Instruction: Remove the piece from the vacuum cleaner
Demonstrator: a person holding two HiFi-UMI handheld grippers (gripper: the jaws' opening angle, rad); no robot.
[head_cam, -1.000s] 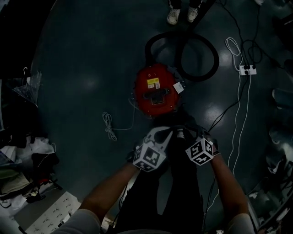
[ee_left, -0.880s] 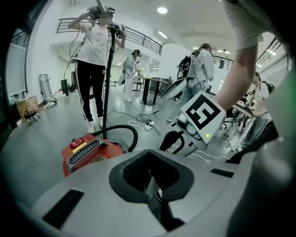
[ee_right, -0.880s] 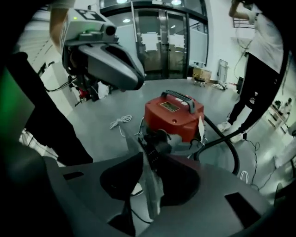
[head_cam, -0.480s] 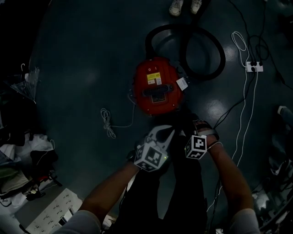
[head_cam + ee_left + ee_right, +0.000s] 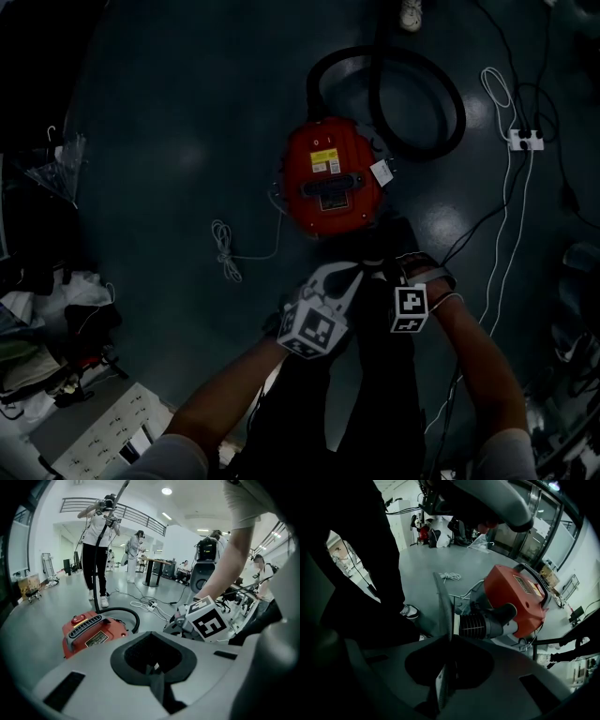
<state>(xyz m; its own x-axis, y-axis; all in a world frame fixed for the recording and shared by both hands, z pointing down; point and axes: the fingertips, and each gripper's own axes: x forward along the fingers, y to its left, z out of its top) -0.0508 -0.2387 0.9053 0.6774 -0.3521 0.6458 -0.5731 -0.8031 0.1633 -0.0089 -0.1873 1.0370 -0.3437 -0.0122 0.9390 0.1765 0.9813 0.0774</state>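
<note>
Since a second ago my right hand-held gripper [image 5: 443,602] has dropped toward the floor [image 5: 169,141] and rolled over, so its marker cube now shows a flat face to the head view; the left one has hardly shifted. The right jaws have just been closing and now stand together, clenched, with nothing that I can see between them. Just past their tips lies the ribbed grey piece [image 5: 480,625], a stubby collar plugged into the near side of the red vacuum cleaner [image 5: 333,180], which sits on the floor directly ahead of me. My left hand-held gripper [image 5: 349,277] hangs beside the right, its jaws also clenched on nothing, pointing at the machine's top.

The head view is dim, so I read the piece only from the right gripper view. It looks like hard moulded plastic: stiff, light, not fragile, probably held by a snug fit or a catch. I would take it across the ribbed band, where the pads can bite; the smooth neck nearer the body would likely slip. The canister may slide or tip when pulled, so I would brace it at the carry handle [image 5: 77,631] with the left. The black hose [image 5: 441,84] loops behind, well apart.
</note>
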